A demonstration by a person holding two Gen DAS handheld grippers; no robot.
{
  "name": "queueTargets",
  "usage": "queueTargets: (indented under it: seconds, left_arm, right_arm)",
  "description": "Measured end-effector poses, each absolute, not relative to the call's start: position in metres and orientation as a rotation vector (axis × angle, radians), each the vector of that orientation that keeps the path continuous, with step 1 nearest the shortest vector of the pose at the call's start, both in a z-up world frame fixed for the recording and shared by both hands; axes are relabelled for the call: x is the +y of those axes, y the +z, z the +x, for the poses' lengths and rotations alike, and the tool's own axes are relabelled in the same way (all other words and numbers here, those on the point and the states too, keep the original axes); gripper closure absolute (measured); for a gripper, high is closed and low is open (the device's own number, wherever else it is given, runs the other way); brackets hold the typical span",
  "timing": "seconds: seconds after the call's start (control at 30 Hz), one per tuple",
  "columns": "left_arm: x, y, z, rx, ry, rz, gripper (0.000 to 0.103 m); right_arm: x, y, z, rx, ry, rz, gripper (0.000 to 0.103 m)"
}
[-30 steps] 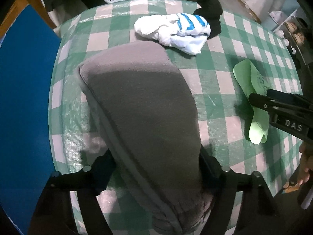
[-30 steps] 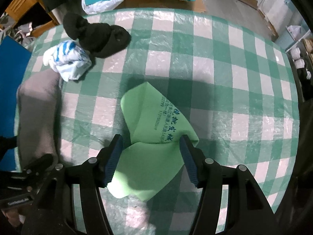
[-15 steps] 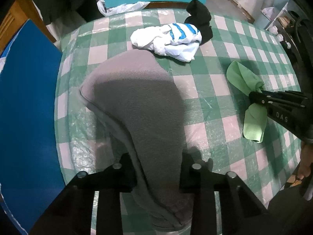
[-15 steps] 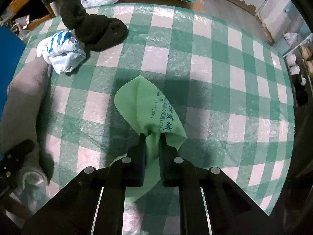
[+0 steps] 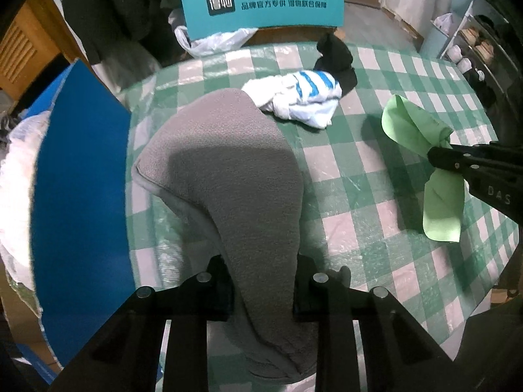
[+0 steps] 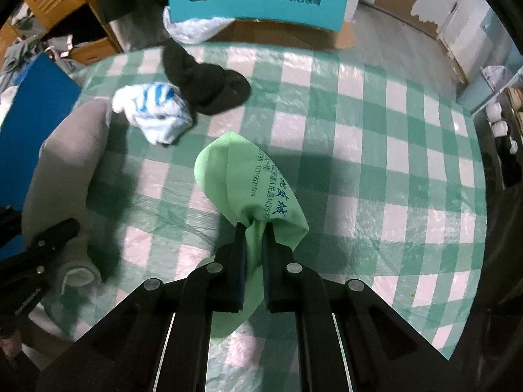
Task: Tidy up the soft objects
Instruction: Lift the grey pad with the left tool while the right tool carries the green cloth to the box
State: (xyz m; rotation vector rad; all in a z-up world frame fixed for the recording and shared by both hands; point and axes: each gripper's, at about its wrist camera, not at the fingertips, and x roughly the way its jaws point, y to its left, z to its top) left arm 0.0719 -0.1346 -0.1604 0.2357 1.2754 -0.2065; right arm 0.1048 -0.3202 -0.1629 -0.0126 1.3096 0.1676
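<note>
My left gripper [image 5: 263,277] is shut on a long grey fleece cloth [image 5: 228,179] and holds its near end up off the green-checked table [image 5: 359,228]; the cloth also shows in the right wrist view [image 6: 65,170]. My right gripper [image 6: 254,238] is shut on a light green cloth [image 6: 242,176] with printed text, lifted above the table. The green cloth [image 5: 412,127] hangs from that gripper [image 5: 434,158] at the right of the left wrist view. A white and blue striped cloth [image 5: 300,98] and a black cloth [image 5: 336,58] lie at the table's far side.
A blue board [image 5: 78,189] stands along the table's left edge. A teal chair back [image 5: 261,3] with a plastic bag [image 5: 212,39] is behind the table. Shelves [image 5: 474,49] stand at the far right. The left gripper shows at the lower left of the right wrist view [image 6: 39,251].
Both grippers closed on their cloths, the left on the grey one, the right on the green one. Both have since risen, lifting the cloths off the table.
</note>
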Motion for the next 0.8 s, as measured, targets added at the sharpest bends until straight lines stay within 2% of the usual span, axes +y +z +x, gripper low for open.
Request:
queueTargets:
  seconds: [0.8]
  left_arm:
    - [-0.103,-0.099,0.062,1.104,-0.172,0.226,0.078]
  right_arm:
    - [-0.27,-0.082,0.086,1.138,0.304,-0.059,0.096]
